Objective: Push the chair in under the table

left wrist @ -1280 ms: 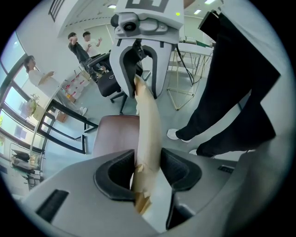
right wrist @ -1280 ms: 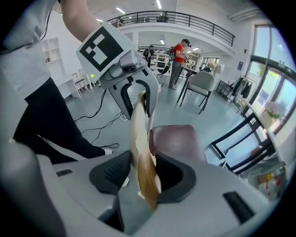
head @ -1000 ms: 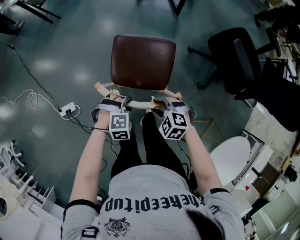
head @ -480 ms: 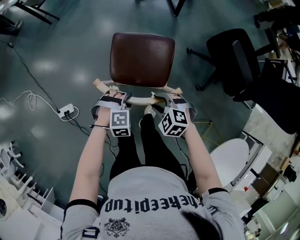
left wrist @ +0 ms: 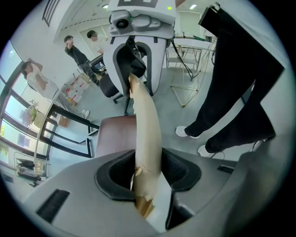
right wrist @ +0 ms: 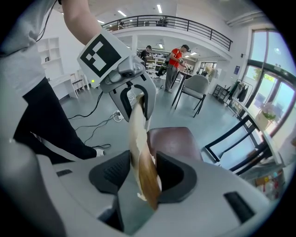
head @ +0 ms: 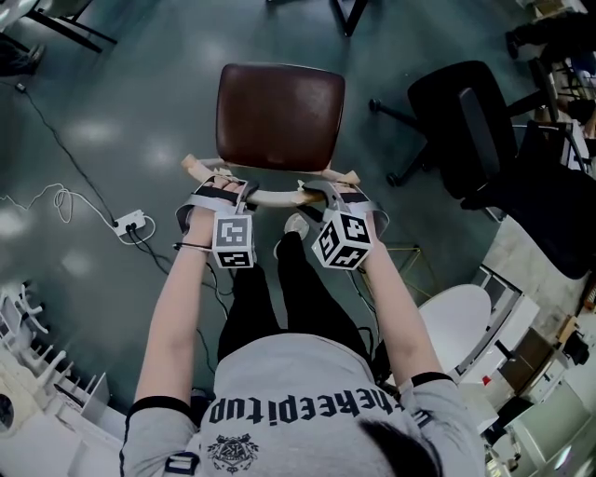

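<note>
The chair has a brown padded seat [head: 279, 116] and a pale curved wooden backrest rail [head: 275, 197] on the side nearest me. My left gripper [head: 223, 191] is shut on the rail's left part. My right gripper [head: 321, 194] is shut on its right part. In the left gripper view the rail [left wrist: 148, 134] runs up from between the pads to the other gripper [left wrist: 134, 60]. The right gripper view shows the rail [right wrist: 141, 152] wedged between its pads, with the seat [right wrist: 173, 139] beyond. Black table legs [head: 349, 14] stand past the seat at the top of the head view.
A black office chair [head: 466, 112] stands to the right of the seat. A power strip with cables [head: 130, 224] lies on the floor at left. A white round-topped object [head: 452, 321] is at right. The person's legs and a white shoe [head: 296, 225] are just behind the rail.
Both grippers and the chair have slid a little away from the person, toward the table legs at the top of the head view. The grips on the rail look the same.
</note>
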`<move>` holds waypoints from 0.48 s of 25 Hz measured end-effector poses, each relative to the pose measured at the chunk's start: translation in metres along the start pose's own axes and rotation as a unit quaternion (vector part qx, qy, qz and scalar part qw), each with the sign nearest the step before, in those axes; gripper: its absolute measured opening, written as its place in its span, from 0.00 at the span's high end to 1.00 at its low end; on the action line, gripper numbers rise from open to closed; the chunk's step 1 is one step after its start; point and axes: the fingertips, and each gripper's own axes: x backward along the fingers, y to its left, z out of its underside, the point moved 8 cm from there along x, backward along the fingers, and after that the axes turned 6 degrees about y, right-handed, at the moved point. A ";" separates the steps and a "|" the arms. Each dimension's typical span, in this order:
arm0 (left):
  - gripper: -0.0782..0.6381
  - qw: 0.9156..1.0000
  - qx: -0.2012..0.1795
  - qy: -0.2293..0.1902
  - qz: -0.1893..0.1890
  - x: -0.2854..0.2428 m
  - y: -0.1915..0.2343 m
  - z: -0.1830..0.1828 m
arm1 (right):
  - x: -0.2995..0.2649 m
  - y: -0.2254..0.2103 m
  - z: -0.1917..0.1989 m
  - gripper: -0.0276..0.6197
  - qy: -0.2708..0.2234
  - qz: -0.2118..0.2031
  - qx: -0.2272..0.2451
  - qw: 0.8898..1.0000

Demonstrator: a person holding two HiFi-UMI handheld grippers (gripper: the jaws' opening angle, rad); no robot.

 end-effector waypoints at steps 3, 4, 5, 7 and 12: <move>0.65 1.000 -0.009 0.006 -0.001 -0.003 -0.001 0.000 | 0.000 0.001 0.001 0.68 -0.004 -0.001 0.003 1.000; 0.65 1.000 -0.013 0.010 -0.002 -0.004 -0.002 0.000 | 0.000 0.001 0.001 0.68 -0.005 -0.002 0.003 1.000; 0.66 1.000 -0.017 0.014 -0.003 -0.005 -0.002 0.000 | 0.000 0.001 0.000 0.68 -0.006 -0.002 0.005 1.000; 0.66 0.999 -0.028 0.022 -0.004 -0.007 -0.002 0.001 | 0.000 0.002 -0.002 0.68 -0.007 -0.003 0.007 1.000; 0.69 0.998 -0.056 0.036 0.007 -0.019 -0.003 0.004 | -0.002 0.003 -0.004 0.68 -0.006 -0.002 0.004 1.000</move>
